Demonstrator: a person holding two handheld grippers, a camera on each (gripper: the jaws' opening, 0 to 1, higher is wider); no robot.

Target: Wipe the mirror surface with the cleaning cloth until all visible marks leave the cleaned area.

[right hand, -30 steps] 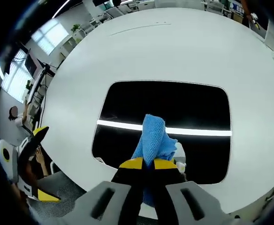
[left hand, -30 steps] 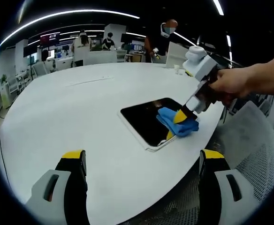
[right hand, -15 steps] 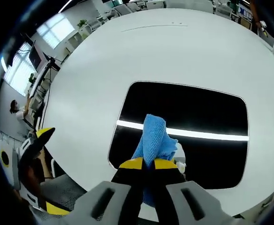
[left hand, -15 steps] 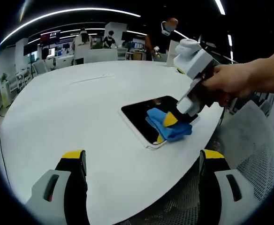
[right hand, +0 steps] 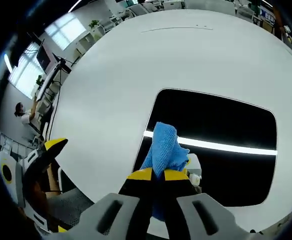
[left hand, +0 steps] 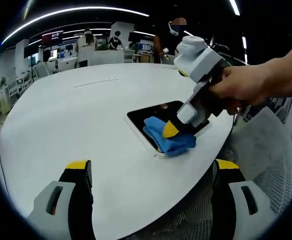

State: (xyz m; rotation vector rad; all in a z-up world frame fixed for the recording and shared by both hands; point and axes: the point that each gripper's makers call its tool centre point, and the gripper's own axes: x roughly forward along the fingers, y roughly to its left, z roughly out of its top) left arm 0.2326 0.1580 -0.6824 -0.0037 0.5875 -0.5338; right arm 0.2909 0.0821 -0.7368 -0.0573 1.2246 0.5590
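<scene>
- The cloth is judged soft, light and easily bunched; it is best held by a gathered fold, as it is now.
- The mirror is judged rigid, slick and fragile; it is left flat on the table.
- The right gripper is clamped on the cloth, which sticks out ahead of the jaws onto the mirror's near corner.
- The left gripper is held wide apart and empty, well short of the mirror.

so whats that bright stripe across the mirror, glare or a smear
In the right gripper view it reads as glare: a straight white band on the dark mirror, likely a ceiling strip light reflected, passing behind the blue cloth held in the right tongs. In the left gripper view similar strip lights curve overhead, bent by the fisheye.
</scene>
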